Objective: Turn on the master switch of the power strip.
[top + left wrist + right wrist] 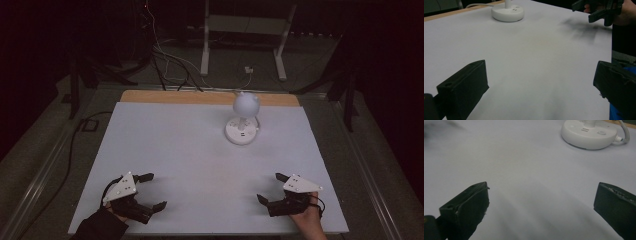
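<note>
While one white lamp point(242, 117) stands far back, two grippers, left gripper point(155, 191) and right gripper point(270, 187), rest spread apart.

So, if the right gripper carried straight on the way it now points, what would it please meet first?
Mostly bare white table cover; the right gripper looks aimed left of the lamp base, though depth is unclear.

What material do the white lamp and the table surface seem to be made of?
Lamp: probably smooth moulded plastic, with a slightly glossy white base with rounded edges and small moulded buttons. Table cover: a matte, pale sheet, perhaps paper or laminate; it looks flat and shows no shine. A wooden-looking brown strip shows at its far edge.
</note>
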Motion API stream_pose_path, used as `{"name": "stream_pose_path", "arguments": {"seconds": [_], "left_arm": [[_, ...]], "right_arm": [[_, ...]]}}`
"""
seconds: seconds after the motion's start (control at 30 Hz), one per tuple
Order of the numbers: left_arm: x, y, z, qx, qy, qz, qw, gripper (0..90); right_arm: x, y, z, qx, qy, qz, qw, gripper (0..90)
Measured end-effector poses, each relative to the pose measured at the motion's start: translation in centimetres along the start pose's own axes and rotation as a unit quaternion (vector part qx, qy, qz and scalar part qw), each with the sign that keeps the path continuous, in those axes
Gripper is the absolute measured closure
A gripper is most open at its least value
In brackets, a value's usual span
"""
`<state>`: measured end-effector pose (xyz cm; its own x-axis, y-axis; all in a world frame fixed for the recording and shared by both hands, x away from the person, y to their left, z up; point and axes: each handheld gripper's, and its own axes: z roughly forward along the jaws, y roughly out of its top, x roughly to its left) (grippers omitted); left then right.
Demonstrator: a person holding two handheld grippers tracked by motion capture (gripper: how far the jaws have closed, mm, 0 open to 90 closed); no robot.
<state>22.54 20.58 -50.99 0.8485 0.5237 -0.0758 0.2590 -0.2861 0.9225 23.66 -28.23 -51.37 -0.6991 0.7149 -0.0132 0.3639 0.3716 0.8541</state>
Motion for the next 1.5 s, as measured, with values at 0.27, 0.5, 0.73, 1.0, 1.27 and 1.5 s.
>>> {"name": "stream_pose_path", "arguments": {"seconds": [0.27,0.5,0.73,1.0,1.27,1.5], "left_arm": [[0.0,0.0,0.0,-0.006,-0.003,0.002,1.0,0.0],[0.0,-0.1,0.0,-0.006,-0.002,-0.001,1.0,0.0],[0.0,0.0,0.0,-0.005,-0.003,-0.002,1.0,0.0],[0.1,-0.1,0.0,-0.006,-0.002,-0.004,1.0,0.0],[0.0,0.0,0.1,-0.005,-0.001,-0.002,1.0,0.0],[0.0,0.0,0.1,-0.005,-0.001,-0.002,1.0,0.0]], "right_arm": [[0.2,0.1,0.0,-0.001,-0.008,-0.008,0.9999,0.0],[0.4,0.1,0.0,0.002,-0.017,-0.02,0.9997,0.0],[0.8,0.1,0.2,0.017,-0.019,-0.036,0.999,0.0],[0.9,0.6,-0.1,0.017,-0.014,-0.019,0.9996,0.0],[1.1,0.9,0.0,0.025,-0.008,-0.012,0.9996,0.0],[1.3,1.3,-0.3,0.025,-0.005,-0.006,0.9997,0.0]]}}
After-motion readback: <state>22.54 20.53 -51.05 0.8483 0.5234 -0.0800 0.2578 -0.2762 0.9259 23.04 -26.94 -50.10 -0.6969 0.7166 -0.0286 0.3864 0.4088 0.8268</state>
